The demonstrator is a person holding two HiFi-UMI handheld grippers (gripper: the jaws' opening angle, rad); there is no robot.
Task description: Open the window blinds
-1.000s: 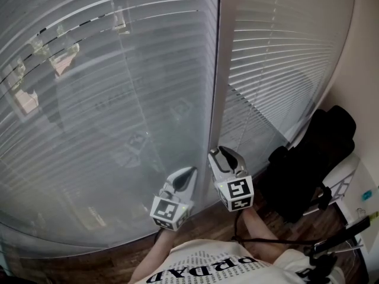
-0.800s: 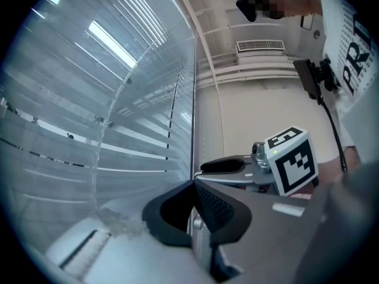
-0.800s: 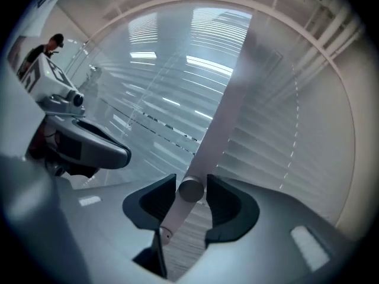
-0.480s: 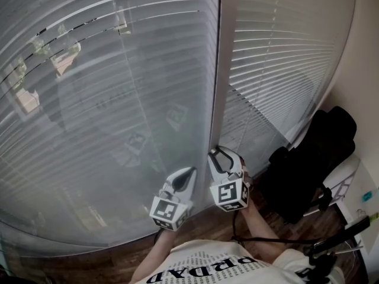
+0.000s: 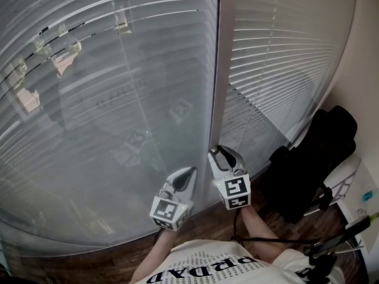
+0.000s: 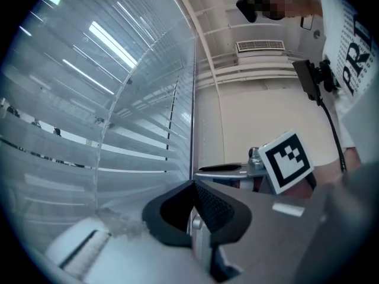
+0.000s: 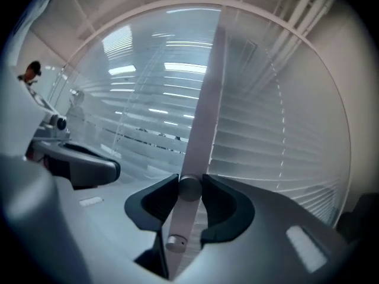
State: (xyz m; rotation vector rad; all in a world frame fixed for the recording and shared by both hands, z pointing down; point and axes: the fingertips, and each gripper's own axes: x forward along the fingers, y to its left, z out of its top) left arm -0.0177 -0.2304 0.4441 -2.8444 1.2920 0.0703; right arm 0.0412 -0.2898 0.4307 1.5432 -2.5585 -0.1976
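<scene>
While the left gripper (image 5: pixel 190 171) hangs idle with its fingers clenched on nothing, the right gripper (image 5: pixel 220 152) is at the control. Its fingers have just been closing, and a round knob (image 7: pixel 189 189) on the vertical post (image 5: pixel 216 87) now sits squarely between them, a pad pressed to each side. A smaller knob (image 7: pixel 176 241) shows lower on the same post, beneath the fingers. The window blinds (image 5: pixel 118 99) spread beyond the fingertips on either side of the post, behind glass. Their slats lie mostly flat and shut, so the opening itself looks not yet done. This reads as the grasp step. Next, I judge, comes a firm hold and a turn or slide of the knob. Which of these works the slats I cannot tell, so the first motion should be gentle, watching for the slats to tilt.
</scene>
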